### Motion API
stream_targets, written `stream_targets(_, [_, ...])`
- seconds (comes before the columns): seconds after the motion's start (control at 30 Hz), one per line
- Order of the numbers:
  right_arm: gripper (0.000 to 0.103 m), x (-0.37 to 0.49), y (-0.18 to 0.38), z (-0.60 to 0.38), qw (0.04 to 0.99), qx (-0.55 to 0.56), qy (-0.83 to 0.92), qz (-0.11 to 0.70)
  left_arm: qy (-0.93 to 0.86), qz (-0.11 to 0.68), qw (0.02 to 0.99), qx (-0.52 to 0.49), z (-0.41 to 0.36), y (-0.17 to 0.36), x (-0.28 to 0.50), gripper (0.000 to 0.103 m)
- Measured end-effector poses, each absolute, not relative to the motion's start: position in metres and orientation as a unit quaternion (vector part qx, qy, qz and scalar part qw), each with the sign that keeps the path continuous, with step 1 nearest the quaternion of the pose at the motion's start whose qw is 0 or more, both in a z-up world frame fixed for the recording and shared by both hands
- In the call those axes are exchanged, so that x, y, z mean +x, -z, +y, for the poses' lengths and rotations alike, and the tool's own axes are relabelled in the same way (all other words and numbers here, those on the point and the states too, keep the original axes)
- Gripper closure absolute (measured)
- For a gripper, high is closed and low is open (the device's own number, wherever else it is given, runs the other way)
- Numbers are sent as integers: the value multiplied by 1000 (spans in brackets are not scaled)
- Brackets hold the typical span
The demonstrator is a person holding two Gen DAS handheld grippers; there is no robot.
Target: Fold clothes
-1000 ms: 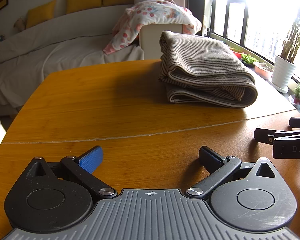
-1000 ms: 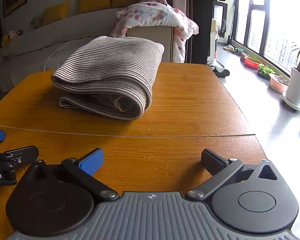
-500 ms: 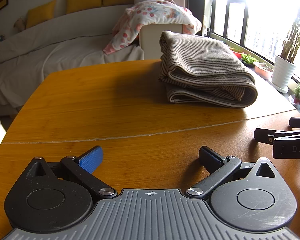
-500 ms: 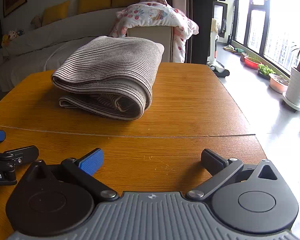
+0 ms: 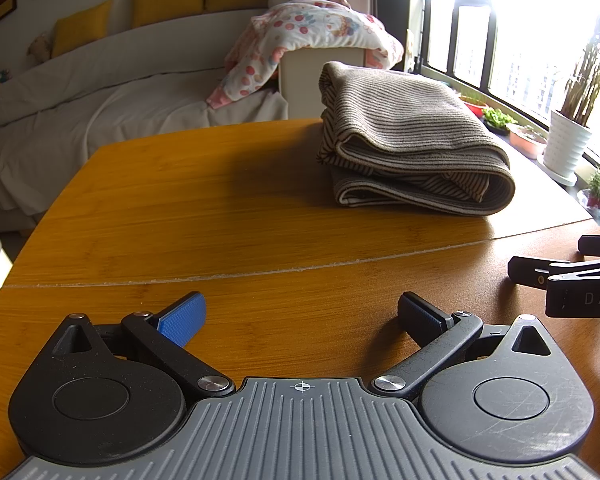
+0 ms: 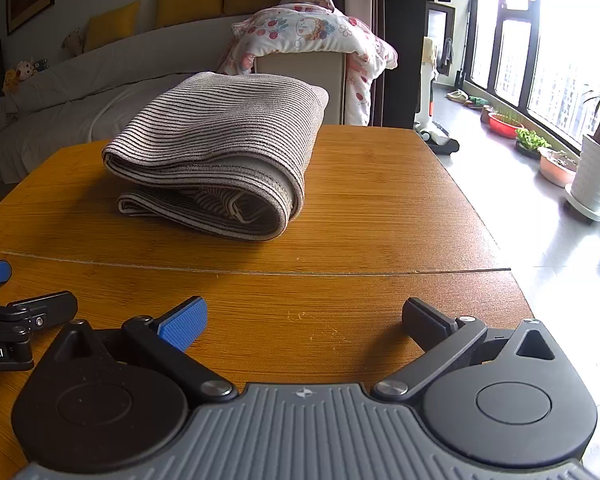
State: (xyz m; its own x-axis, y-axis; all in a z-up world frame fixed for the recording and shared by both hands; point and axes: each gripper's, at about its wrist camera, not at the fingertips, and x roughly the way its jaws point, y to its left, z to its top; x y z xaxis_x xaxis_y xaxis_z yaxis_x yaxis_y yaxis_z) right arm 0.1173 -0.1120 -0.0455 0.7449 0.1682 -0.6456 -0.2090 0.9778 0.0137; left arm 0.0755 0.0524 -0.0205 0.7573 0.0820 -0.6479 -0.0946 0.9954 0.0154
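Two grippers, my left gripper (image 5: 300,316) and right gripper (image 6: 304,320), rest spread wide and empty on the wooden table (image 5: 204,208). The folded striped garment (image 6: 220,160) lies at eleven o'clock from my right; folding appears finished, calling only for withdrawal.

Ribbed knit cloth garment (image 6: 224,136) on smooth, satin-finished wood table (image 6: 380,208)

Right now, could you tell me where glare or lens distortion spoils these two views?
Left wrist view: the window at upper right is blown out white; the table edge bows from the fisheye. Right wrist view: glare is milder, at the far right window; the folded striped cloth is evenly lit and sharp.
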Motion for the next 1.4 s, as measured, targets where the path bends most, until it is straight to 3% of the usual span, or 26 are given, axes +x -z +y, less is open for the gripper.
stream_targets(1.4, [0,118,45,-112,934,-29,-98,343,-26,366,930,-4,51,17,87,0])
